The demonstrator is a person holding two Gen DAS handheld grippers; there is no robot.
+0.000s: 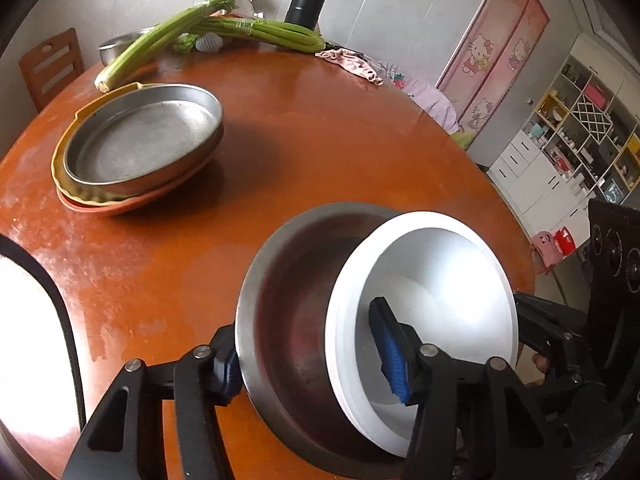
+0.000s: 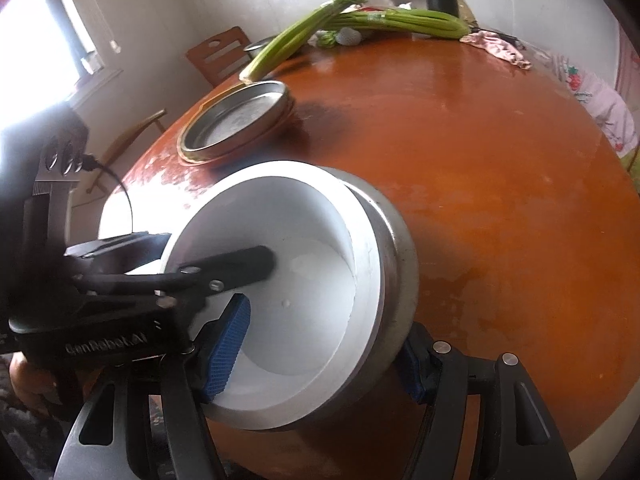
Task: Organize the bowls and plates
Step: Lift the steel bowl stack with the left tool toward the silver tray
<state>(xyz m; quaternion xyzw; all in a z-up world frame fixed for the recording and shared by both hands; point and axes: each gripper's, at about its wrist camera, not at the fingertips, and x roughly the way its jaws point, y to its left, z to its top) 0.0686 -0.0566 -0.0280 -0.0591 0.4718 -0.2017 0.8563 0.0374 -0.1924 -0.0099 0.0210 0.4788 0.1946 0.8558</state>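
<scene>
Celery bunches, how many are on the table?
2. One celery bunch lies diagonally at the table's far edge, its cut end near the stacked plates; the other celery bunch lies crosswise in front of the black bottle. Their tops overlap.

Round wooden table (image 1: 320,128) carries stacked plates (image 1: 140,148); celery (image 1: 256,32); flask (image 1: 306,0).

Both grippers (image 1: 314,364) (image 2: 320,360) tilt downward, fingers (image 1: 390,354) clamped.
</scene>
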